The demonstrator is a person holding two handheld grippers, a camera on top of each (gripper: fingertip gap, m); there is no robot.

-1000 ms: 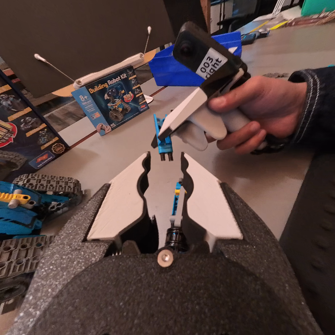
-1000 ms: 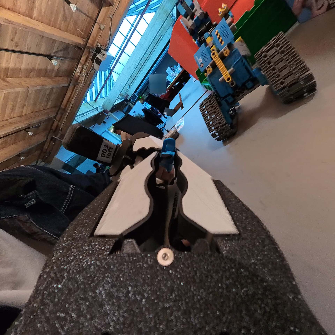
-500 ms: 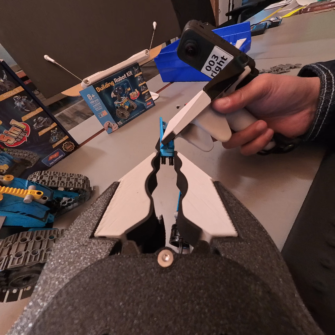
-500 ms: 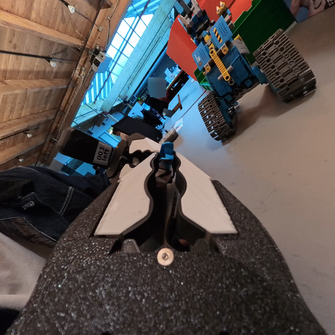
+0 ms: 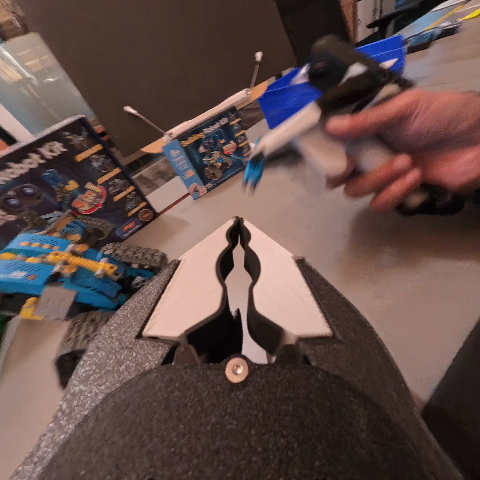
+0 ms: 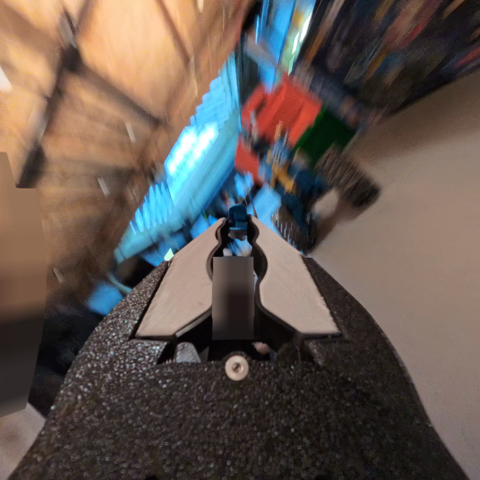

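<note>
Left gripper: jaws pressed together, tips touching, nothing between them, hanging above the table.
Right gripper: jaws pinching a blue part at the tips; a hand grips the handle, all blurred.
Blue part: up off the table, well apart from the left gripper.
Left side: tracked robot, 2 kit boxes.
Behind: blue bin.

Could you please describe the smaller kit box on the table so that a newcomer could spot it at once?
Start at the grey table and look to its far edge, before the dark wall panel. Left of the blue bin stands the smaller kit box, beside a much larger dark kit box; only it has a light blue side.
</note>
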